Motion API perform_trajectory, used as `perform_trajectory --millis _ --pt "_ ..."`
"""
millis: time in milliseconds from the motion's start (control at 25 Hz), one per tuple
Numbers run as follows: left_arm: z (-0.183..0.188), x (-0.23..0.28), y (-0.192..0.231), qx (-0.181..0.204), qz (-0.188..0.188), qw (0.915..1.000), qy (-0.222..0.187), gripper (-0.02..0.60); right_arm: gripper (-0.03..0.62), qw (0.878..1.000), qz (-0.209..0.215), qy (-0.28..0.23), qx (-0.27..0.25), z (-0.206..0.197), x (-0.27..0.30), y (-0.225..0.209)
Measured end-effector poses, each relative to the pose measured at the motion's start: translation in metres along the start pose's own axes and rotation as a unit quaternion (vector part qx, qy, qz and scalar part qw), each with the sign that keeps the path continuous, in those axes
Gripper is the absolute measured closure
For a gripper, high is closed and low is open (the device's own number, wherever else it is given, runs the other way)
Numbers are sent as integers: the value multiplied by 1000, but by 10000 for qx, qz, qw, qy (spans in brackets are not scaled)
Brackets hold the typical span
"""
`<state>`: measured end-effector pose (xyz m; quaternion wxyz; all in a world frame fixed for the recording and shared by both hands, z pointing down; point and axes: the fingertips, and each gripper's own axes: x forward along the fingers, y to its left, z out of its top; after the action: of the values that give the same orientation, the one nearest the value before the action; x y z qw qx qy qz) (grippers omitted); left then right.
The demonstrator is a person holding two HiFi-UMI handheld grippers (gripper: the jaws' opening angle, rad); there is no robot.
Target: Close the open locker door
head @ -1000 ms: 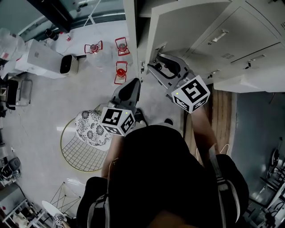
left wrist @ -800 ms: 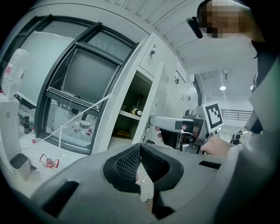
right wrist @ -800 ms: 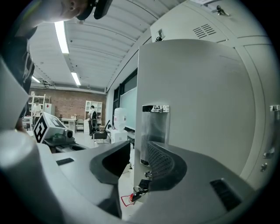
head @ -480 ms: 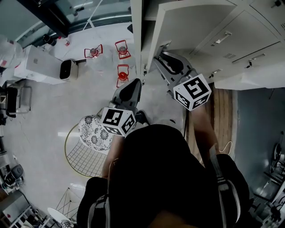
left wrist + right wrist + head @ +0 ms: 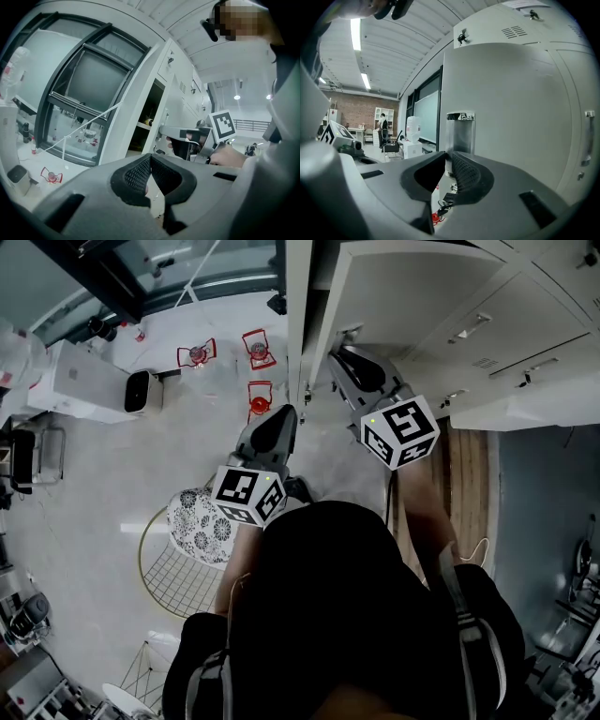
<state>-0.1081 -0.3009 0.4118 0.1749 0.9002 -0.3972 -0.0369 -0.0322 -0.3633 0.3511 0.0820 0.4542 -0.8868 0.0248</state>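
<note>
- Head view shows a person standing at the locker (image 5: 298, 315). The locker door (image 5: 422, 282) is swung out wide toward them, so it is not shut yet.
- At the free edge of that door sits the right gripper (image 5: 349, 357).
- Its jaws have just been closing. In the right gripper view they are almost together. The door's thin edge, just below the shiny metal plate (image 5: 460, 133), looks to be pinched between them.
- That seems to mean the claw now has a hold on the door. I think the next step is to swing the door toward the locker's open front (image 5: 147, 115) until it meets the frame.
- Over the floor (image 5: 187, 427) hangs the left gripper (image 5: 279, 416), apart from the door. Its jaws are closed with nothing in them, so it is not helping.
- A thin edge can slip out of the pads, so a slow, steady push looks safest.
</note>
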Motion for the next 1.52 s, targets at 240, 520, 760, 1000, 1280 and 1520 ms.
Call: perform_trajectory --millis 240,520,760,1000,1280,1520 --pt "2 2 11 2 26 10000 -9 563 562 9999 -70 -67 56 1 11 -4" --pt "4 6 15 -13 1 10000 5 563 562 9997 -149 -167 129 4 23 -13" --pt "6 7 21 -12 36 10000 14 563 562 9994 -247 -197 158 4 33 -20" --pt "7 4 24 2 51 10000 2 563 562 9993 -314 -128 160 5 40 -24" --pt "7 5 20 33 -16 10000 -5 563 562 9992 -364 -94 169 5 46 -28" --pt "8 2 18 74 -20 10000 -5 563 562 9986 -481 -96 184 6 52 -33"
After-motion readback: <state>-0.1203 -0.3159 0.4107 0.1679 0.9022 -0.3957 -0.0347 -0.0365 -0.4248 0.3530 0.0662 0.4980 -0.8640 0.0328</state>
